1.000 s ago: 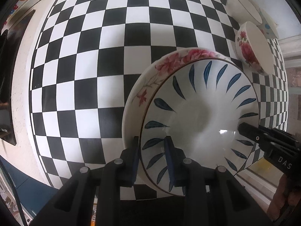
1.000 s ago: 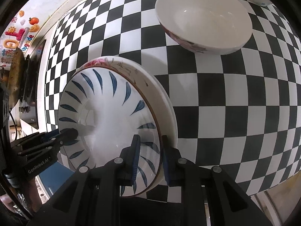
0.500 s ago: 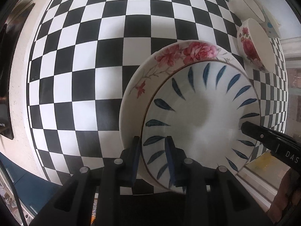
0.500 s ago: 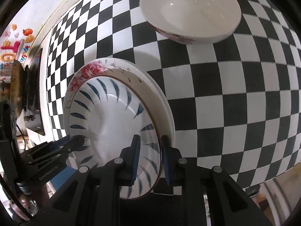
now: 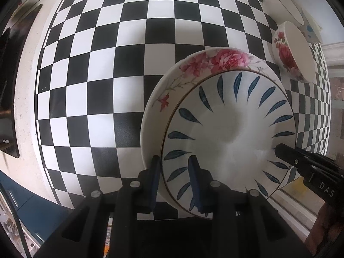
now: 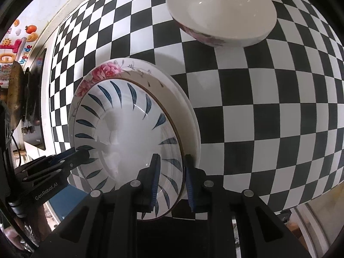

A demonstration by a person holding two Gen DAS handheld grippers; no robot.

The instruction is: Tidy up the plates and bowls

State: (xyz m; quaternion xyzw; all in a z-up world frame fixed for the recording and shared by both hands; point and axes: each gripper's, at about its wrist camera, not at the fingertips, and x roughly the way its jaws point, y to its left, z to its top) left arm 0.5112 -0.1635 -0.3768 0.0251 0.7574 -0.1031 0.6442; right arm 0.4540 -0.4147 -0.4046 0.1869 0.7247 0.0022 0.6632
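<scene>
Now both tools hold the same stack of two plates above the checkered table (image 5: 120, 68). The left hand-held gripper (image 5: 175, 182) is clenched on the near rim of the stack, one pad under the rose plate (image 5: 185, 79) and the other pad on the leaf plate (image 5: 232, 133). The right hand-held gripper (image 6: 171, 180) grasps the opposite rim in the same way. The leaf plate lies inside the rose plate, and its rim is shifted a little from the rose rim. A rose bowl (image 6: 221, 13) stands on the table beyond the stack. In the left wrist view, a white bowl (image 5: 281, 4) stands just behind the rose bowl.
</scene>
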